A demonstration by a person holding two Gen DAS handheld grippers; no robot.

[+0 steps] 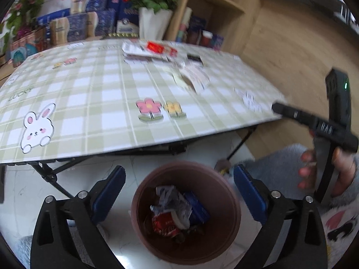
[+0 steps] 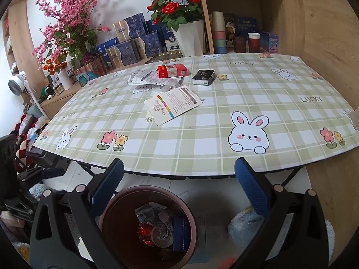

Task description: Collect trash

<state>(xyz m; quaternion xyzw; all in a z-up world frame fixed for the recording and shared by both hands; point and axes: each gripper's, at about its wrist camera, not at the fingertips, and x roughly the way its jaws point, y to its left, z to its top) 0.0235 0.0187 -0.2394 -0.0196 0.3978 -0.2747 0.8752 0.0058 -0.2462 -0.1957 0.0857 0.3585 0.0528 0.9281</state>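
Left view: far table (image 1: 89,103) items smeared by blur, only a red pack (image 1: 157,47) legible. Bin (image 1: 186,210), brown, on the floor near the table's near edge; contents a jumble of crumpled paper, red foil, blue box. Left gripper (image 1: 179,192): jaws wide apart, empty, above the bin. Right gripper (image 2: 179,188): jaws wide apart, empty, right of the bin (image 2: 148,226). Card (image 2: 172,104), black box (image 2: 203,77) on table.
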